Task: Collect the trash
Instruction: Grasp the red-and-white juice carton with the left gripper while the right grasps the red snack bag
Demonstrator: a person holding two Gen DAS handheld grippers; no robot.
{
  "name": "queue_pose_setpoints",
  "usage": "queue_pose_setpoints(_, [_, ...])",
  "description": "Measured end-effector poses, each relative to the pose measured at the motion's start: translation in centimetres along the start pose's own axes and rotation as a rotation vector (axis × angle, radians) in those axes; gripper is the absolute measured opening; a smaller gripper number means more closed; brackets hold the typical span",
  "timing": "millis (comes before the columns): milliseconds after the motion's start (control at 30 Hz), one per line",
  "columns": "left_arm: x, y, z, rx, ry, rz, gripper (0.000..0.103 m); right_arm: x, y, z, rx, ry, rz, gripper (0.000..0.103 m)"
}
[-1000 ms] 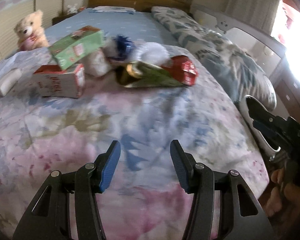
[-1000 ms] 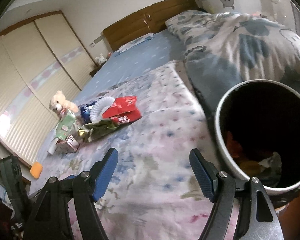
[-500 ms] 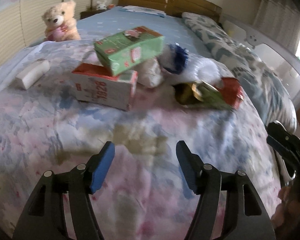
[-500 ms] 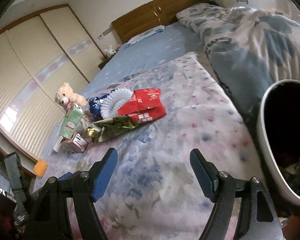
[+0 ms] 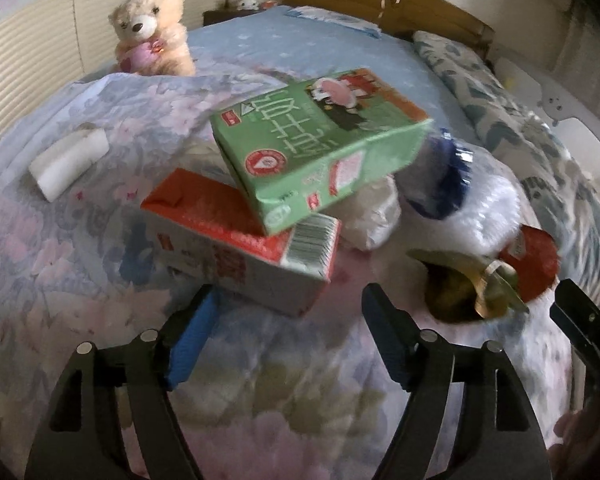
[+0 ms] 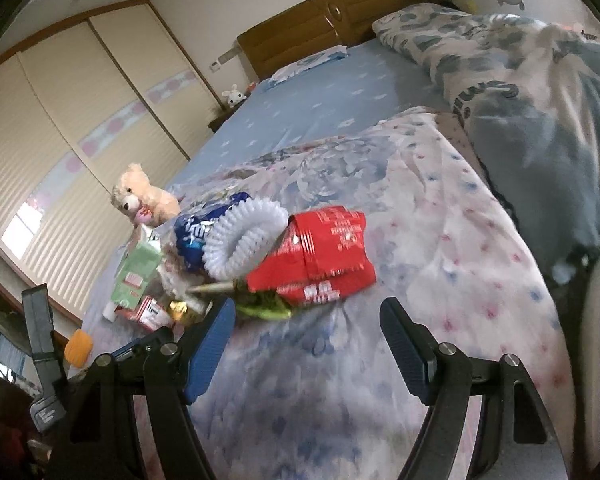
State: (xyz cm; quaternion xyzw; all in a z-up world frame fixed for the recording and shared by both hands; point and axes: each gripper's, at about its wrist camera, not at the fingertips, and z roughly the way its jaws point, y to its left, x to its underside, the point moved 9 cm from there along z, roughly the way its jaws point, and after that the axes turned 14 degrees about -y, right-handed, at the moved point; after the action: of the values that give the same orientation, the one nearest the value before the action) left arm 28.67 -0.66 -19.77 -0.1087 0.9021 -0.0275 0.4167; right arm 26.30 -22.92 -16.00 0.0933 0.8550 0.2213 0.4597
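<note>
Floral quilt [image 5: 100, 272] spread over the bed. Cream teddy bear [image 5: 152, 28] seated at its far edge, upright. Wooden headboard [image 6: 332, 20] against the wall. Blue sheet [image 6: 324, 96] below it. Patterned duvet [image 6: 520, 92] bunched along one side. Slatted wardrobe doors [image 6: 60, 120] beyond. Small white rabbit toy [image 6: 235, 96] on nightstand.

The left tool [image 5: 290, 334] fills the bottom of its frame, angled steeply downward; its blue-padded jaws are opening and nothing is between them. The right tool [image 6: 306, 344] sits at the bottom of its own frame, tilted downward, jaws spread wide, gripping nothing.
</note>
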Motion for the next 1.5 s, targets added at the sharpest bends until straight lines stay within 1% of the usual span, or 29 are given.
queue_pose_setpoints(67, [-0.2,0.0,0.4,-0.018,-0.005,0.001,0.079,-0.2,-0.1,1.0,0.001,0.009,0.004,0.076])
queue_pose_setpoints(200, [-0.5,-0.1,0.8,-0.039,-0.014,0.013,0.079,-0.4,-0.4,2.6,0.001,0.02,0.016,0.076])
queue_pose_setpoints(267, [-0.5,-0.1,0.8,-0.042,-0.021,0.02,0.072,-0.4,-0.6,3.1,0.0,0.018,0.02,0.076])
queue_pose_setpoints(333, [-0.6,-0.2,0.7,-0.04,-0.033,0.035,0.047,-0.4,-0.7,3.4,0.005,0.013,0.012,0.065])
queue_pose_setpoints(367, [-0.6,-0.1,0.6,-0.035,-0.036,0.044,0.042,-0.3,-0.5,3.3,0.001,0.01,0.004,0.054])
queue_pose_setpoints(400, [-0.6,-0.1,0.6,-0.031,-0.037,0.047,0.033,-0.4,-0.3,3.4,-0.009,0.009,-0.001,0.042])
queue_pose_setpoints(433, [-0.6,-0.1,0.5,-0.02,-0.037,0.048,0.022,-0.3,0.0,3.3,-0.015,0.009,-0.01,0.037])
queue_pose_setpoints(467, [-0.6,0.0,0.5,-0.011,-0.035,0.048,0.014,-0.4,0.1,3.1,-0.014,0.006,-0.022,0.027])
queue_pose_setpoints(500, [-0.5,0.1,0.4,-0.004,-0.029,0.048,0.005,-0.4,0.4,2.9,-0.013,0.001,-0.034,0.02])
queue_pose_setpoints(533, [-0.4,0.2,0.2,0.002,-0.028,0.046,0.005,-0.4,0.5,2.8,-0.009,-0.001,-0.042,0.019])
queue_pose_setpoints(567, [-0.3,0.3,0.0,0.006,-0.03,0.045,0.004,-0.5,0.5,2.5,-0.004,-0.005,-0.047,0.015])
queue_pose_setpoints(600, [-0.1,0.5,-0.3,0.006,-0.032,0.048,0.004,-0.5,0.6,2.3,-0.005,-0.01,-0.046,0.009])
queue_pose_setpoints(633, [0.0,0.6,-0.6,0.008,-0.035,0.049,0.004,-0.5,0.6,2.0,-0.006,-0.012,-0.041,0.005])
queue_pose_setpoints(667, [0.2,0.7,-0.9,0.012,-0.038,0.05,0.004,-0.5,0.5,1.7,-0.006,-0.014,-0.036,0.004])
queue_pose_setpoints(833, [1.0,1.1,-3.0,0.042,-0.057,0.059,0.003,-0.4,0.3,-0.3,-0.007,-0.027,-0.037,0.003])
queue_pose_setpoints(1100, [2.6,0.9,-6.8,0.122,-0.075,0.085,0.003,0.3,0.4,-2.7,-0.005,-0.038,-0.029,0.003])
queue_pose_setpoints(1367, [4.2,0.1,-9.7,0.18,-0.085,0.117,0.002,1.3,1.0,-4.9,-0.01,-0.043,-0.036,0.003])
queue_pose_setpoints(1500, [4.6,-1.2,-11.3,0.215,-0.1,0.137,0.0,1.5,1.3,-6.2,-0.011,-0.057,-0.036,0.003])
